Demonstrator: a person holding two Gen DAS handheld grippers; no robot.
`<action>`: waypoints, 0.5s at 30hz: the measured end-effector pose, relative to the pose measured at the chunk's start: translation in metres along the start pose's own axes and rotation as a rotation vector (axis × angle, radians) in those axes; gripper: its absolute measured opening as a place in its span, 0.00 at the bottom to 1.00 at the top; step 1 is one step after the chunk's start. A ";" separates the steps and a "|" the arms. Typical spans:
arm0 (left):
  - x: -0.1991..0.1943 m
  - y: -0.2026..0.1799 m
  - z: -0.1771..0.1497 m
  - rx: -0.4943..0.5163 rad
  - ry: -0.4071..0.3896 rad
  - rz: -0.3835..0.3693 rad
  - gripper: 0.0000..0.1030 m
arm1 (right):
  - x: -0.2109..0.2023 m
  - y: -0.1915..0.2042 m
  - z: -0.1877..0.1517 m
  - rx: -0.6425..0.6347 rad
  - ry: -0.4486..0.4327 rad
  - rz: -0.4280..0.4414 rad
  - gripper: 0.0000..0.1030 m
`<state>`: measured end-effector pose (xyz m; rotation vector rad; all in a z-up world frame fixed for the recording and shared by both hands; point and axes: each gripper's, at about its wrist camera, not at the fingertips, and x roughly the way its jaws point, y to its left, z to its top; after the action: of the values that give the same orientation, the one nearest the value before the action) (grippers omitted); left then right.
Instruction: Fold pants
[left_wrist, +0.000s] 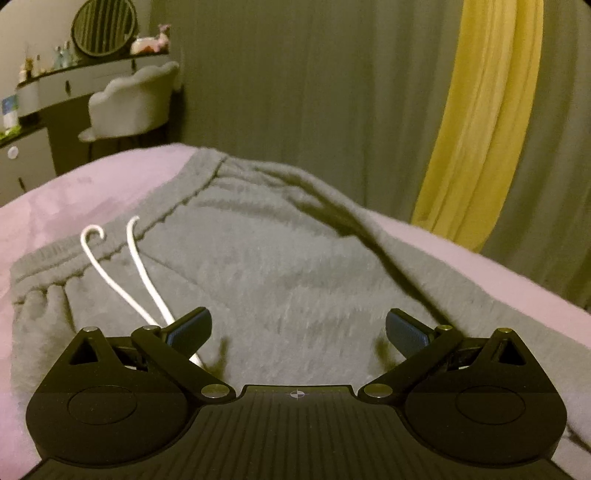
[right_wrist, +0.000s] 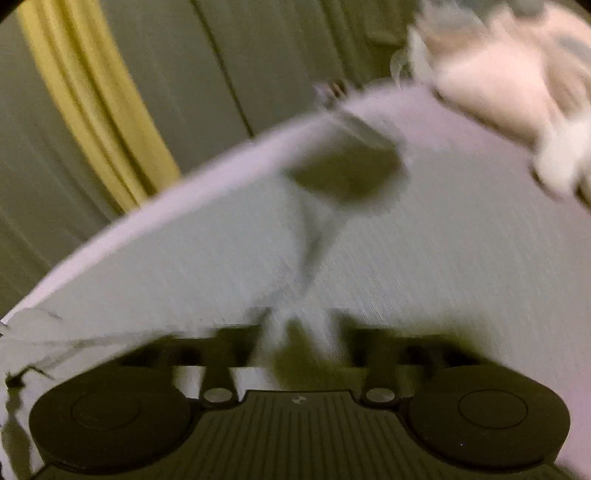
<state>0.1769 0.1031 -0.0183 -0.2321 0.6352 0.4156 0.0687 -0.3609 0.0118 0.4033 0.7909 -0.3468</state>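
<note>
Grey fleece pants (left_wrist: 277, 258) lie spread on a lilac bed (left_wrist: 74, 199), their waistband (left_wrist: 173, 210) at the left with a white drawstring (left_wrist: 140, 280) trailing toward me. My left gripper (left_wrist: 298, 328) hovers just above the pants, open, with nothing between its blue-padded fingers (left_wrist: 192, 328). The right wrist view is badly blurred. There a narrow strip of grey fabric (right_wrist: 317, 236) runs up from between the fingers of my right gripper (right_wrist: 299, 332). Whether the pads press on it I cannot tell.
A grey curtain with a yellow panel (left_wrist: 480, 129) hangs behind the bed's far edge. A white chair (left_wrist: 133, 99) and a dressing table (left_wrist: 44, 92) with a round mirror stand at the far left. A pale heap of bedding (right_wrist: 498, 74) lies at the bed's far right.
</note>
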 end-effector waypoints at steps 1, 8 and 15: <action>-0.001 0.000 0.005 -0.013 0.015 0.001 1.00 | 0.005 0.002 0.005 -0.004 -0.028 0.002 0.88; 0.022 -0.011 0.065 0.058 0.079 -0.033 1.00 | 0.052 -0.016 0.018 0.148 0.000 0.047 0.88; 0.118 -0.016 0.119 -0.002 0.242 -0.090 1.00 | 0.060 -0.030 0.011 0.205 -0.038 0.039 0.77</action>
<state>0.3325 0.1646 0.0033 -0.3149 0.8585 0.3038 0.1012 -0.4012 -0.0326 0.6017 0.7117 -0.3996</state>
